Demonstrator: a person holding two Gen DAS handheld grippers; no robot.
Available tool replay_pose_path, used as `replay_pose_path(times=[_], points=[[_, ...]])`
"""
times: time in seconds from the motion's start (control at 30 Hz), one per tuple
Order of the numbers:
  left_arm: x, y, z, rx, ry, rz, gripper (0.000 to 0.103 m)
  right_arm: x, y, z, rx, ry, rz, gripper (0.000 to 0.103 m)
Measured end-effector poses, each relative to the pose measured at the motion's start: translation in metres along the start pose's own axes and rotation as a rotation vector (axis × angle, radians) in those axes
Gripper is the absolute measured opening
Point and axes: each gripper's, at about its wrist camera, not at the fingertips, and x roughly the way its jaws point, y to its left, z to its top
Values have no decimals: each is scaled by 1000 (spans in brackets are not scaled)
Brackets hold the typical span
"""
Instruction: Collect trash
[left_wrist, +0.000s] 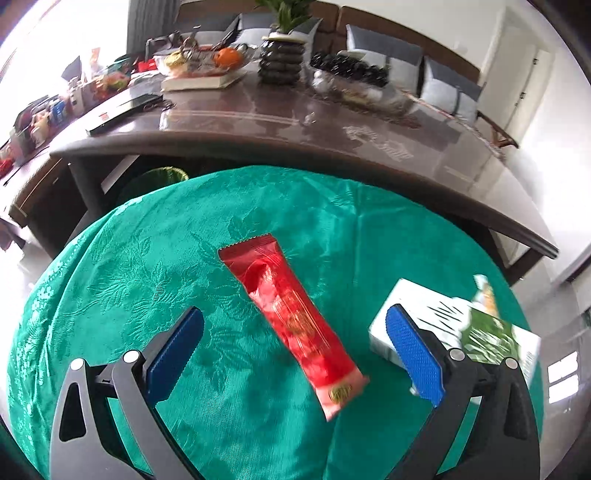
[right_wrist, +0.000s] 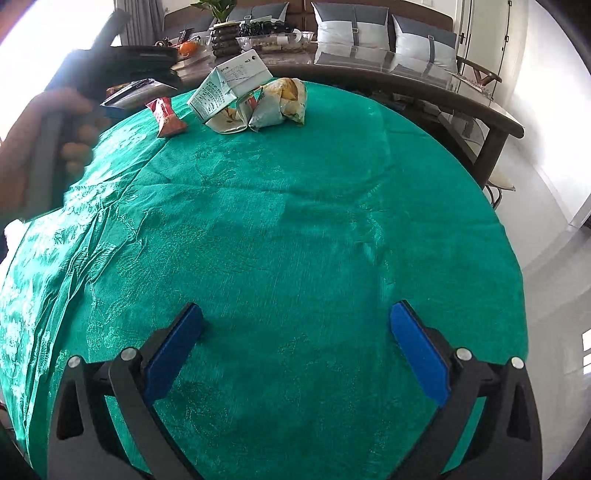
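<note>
Little of the collecting looks done: three or four pieces of litter lie on the round counter draped in green patterned cloth (right_wrist: 295, 236), and neither pair of tongs holds anything. The left tongs (left_wrist: 293, 356) stand wide apart above a long red foil snack wrapper (left_wrist: 291, 314), which lies flat between the blue pads without touching them. A white and green paper carton (left_wrist: 454, 328) sits just beside it, behind the right-hand pad. The right tongs (right_wrist: 295, 354) are likewise wide apart over bare cloth. From there, the wrapper, the carton and a crumpled yellow and grey snack bag (right_wrist: 280, 103) cluster near the counter's far edge. The cloth's middle and near side are open room. A dark wooden table (left_wrist: 295, 122) crowds the far edge.
</note>
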Motion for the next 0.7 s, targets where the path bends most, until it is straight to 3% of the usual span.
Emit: replay_pose_path(times=[0.13, 0.2, 0.23, 0.3, 0.37, 0.53, 0.7], points=[[17, 9, -6, -84, 30, 44, 97, 0, 0, 0, 1, 0, 0, 98], [22, 12, -10, -82, 43, 42, 87, 0, 0, 0, 1, 0, 0, 98], [23, 12, -12, -73, 50, 36, 76, 0, 0, 0, 1, 0, 0, 98], [18, 13, -16, -47, 32, 8, 42, 0, 0, 0, 1, 0, 0, 98], [15, 17, -16, -48, 49, -40, 21, 0, 0, 0, 1, 0, 0, 98], [-20, 26, -25, 55, 57, -126, 15, 0, 0, 0, 1, 0, 0, 98], [-72, 40, -63, 256, 127, -237, 14, 0, 0, -1, 1, 1, 0, 98]])
